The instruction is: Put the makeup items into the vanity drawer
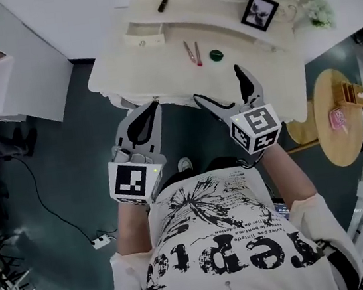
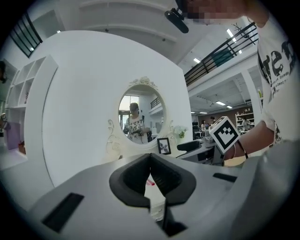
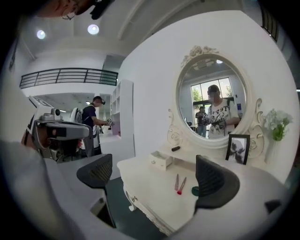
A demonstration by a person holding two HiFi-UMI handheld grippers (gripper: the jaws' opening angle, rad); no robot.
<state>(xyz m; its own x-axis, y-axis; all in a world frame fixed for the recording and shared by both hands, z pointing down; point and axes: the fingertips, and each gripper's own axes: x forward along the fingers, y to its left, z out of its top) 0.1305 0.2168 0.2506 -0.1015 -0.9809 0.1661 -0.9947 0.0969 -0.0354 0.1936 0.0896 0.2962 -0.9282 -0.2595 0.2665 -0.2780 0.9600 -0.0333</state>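
The cream vanity (image 1: 157,67) stands ahead of me. Its small drawer (image 1: 146,33) (image 3: 161,160) is pulled open at the back left. A black tube (image 1: 162,4) (image 3: 175,148) lies on the ledge behind the drawer. Two slim pink-red sticks (image 1: 193,53) (image 3: 179,183) and a round green compact (image 1: 216,54) (image 3: 194,191) lie mid-table. My left gripper (image 1: 151,108) (image 2: 150,157) hovers short of the vanity's front edge, shut and empty. My right gripper (image 1: 222,88) (image 3: 152,176) is open and empty, and its far fingertip reaches over the table edge near the compact.
A photo frame (image 1: 259,11) and white flowers (image 1: 319,13) stand at the vanity's back right, under the oval mirror (image 3: 213,101). A round wooden side table (image 1: 339,119) is at the right and a white cabinet (image 1: 17,70) at the left. A power strip (image 1: 101,240) lies on the floor.
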